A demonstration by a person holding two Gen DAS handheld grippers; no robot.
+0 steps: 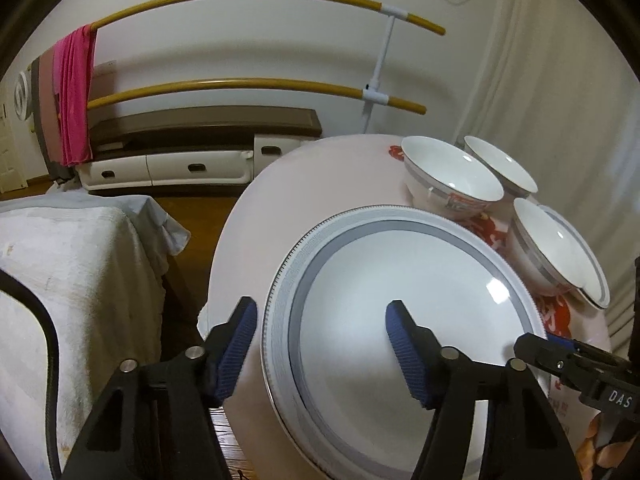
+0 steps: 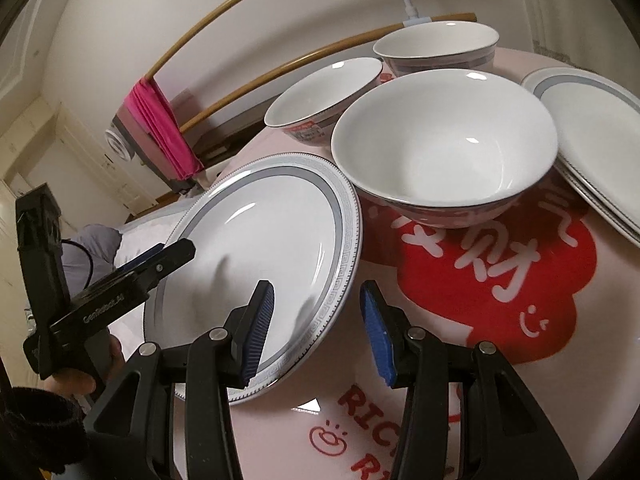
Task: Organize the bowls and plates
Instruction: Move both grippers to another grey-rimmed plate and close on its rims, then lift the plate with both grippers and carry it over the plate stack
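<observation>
A white plate with a grey patterned rim (image 1: 400, 304) (image 2: 276, 232) lies on the round pink table. My left gripper (image 1: 320, 316) is open, its jaws straddling the plate's left rim. My right gripper (image 2: 316, 308) is open, its jaws straddling the plate's right rim; it also shows in the left wrist view (image 1: 560, 356). The left gripper shows in the right wrist view (image 2: 160, 256) at the plate's far edge. Three white bowls (image 2: 444, 140) (image 2: 324, 92) (image 2: 436, 48) stand behind the plate. A stack of matching plates (image 2: 600, 128) lies at the right.
The table cover (image 2: 480, 280) carries red print. A towel-covered surface (image 1: 72, 264) stands left of the table. A rail rack with a pink cloth (image 1: 74, 92) and a low cabinet (image 1: 200, 160) stand by the far wall. A curtain (image 1: 560, 100) hangs at the right.
</observation>
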